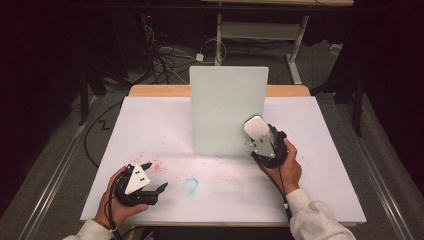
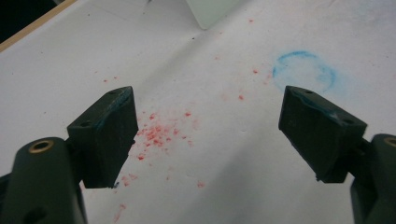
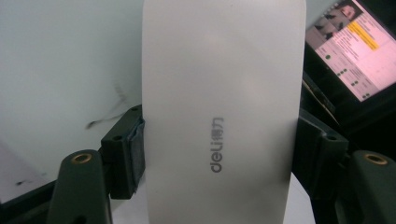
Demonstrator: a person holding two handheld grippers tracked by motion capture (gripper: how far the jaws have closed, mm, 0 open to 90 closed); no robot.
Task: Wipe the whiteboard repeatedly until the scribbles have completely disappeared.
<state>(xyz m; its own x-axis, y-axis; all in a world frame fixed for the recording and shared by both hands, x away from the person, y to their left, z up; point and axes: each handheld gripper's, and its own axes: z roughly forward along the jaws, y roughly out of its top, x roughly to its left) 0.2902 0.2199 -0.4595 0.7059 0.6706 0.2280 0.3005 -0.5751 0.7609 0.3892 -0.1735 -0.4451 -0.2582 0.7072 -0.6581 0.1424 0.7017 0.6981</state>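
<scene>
The right hand-held gripper (image 1: 264, 141) clamps a white eraser (image 3: 219, 107) against the upright whiteboard (image 1: 227, 107), which hard pressing could tip, while the left hand-held gripper (image 1: 155, 176) rests open on the table (image 1: 150, 120).

A white eraser (image 3: 219, 107) with grey "deli" lettering is seen against a pale green board (image 1: 227, 110). The white table (image 1: 150, 125) is speckled red (image 2: 156, 135) and ringed with blue (image 2: 303, 70).

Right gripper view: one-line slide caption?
Right gripper shut on a white deli-branded eraser, held up before the upright whiteboard.
</scene>
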